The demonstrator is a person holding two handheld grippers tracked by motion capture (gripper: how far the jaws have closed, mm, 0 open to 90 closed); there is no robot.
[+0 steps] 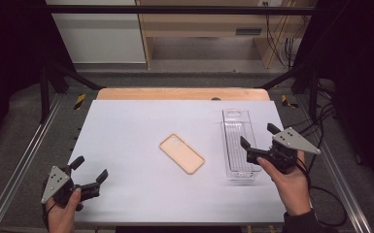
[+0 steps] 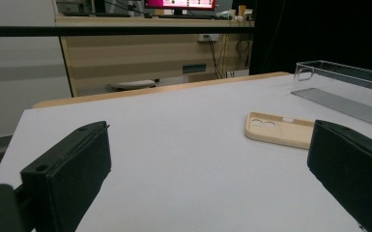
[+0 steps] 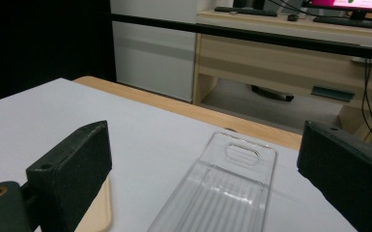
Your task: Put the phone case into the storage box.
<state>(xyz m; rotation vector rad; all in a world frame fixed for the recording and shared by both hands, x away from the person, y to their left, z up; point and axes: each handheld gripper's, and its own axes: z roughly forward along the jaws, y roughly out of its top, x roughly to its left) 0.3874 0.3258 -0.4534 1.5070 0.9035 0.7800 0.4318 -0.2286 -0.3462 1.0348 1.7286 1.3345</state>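
So both claws open, empty. Right claw [image 1: 257,137] hovers at clear tray [image 1: 237,141], right side; left claw [image 1: 89,170] idles near-left. Case [image 1: 181,153] mid-tabletop [image 1: 126,131]. Next, probably: grab case.

We hold two matching black grippers: the left gripper [image 1: 88,170] and right gripper [image 1: 259,136] each carry blocky black jaws with small round holes, a grey three-cornered plate dotted with screws, and a trailing black cable. A dark sleeve [image 1: 303,222] covers our right wrist.
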